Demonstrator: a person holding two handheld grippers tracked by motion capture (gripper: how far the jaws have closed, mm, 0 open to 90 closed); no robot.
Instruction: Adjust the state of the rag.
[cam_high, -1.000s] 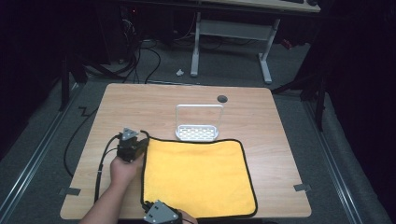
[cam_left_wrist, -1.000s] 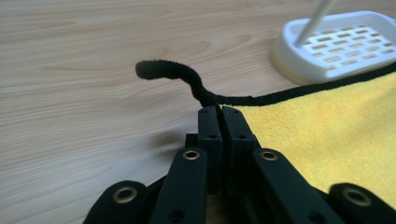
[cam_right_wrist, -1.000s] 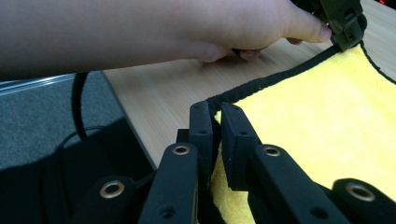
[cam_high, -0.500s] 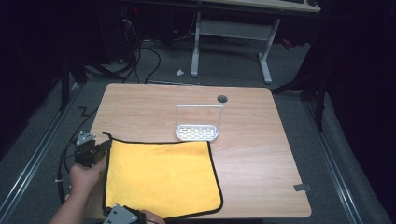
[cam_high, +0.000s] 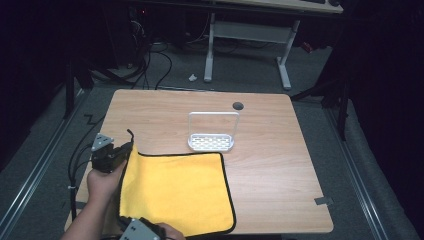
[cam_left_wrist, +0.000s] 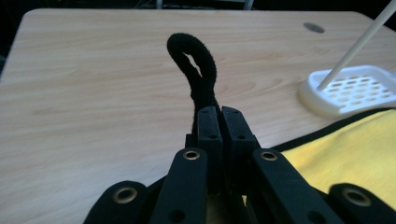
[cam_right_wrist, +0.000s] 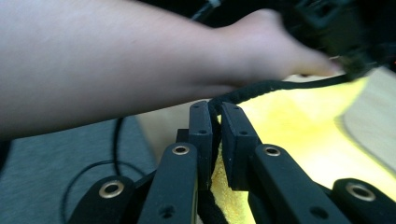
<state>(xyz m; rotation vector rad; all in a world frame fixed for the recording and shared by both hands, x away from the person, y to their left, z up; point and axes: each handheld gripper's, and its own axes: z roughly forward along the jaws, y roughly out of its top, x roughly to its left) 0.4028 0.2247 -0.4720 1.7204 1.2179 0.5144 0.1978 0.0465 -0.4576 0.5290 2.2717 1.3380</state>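
Gripping the yellow cloth (cam_high: 177, 192) by its black-edged left side: left gripper (cam_high: 117, 154) clenched on far corner, right gripper (cam_high: 150, 231) clenched on near corner. Cloth lifted at that edge, folding not yet done.

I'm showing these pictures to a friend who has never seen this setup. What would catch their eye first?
The bright yellow cloth with black edging stands out, spread over the near left part of the light wooden table. The left gripper pinches its far left corner and the right gripper its near left corner, both lifted. Just beyond the cloth stands a small white perforated plastic tray with a tall wire handle.
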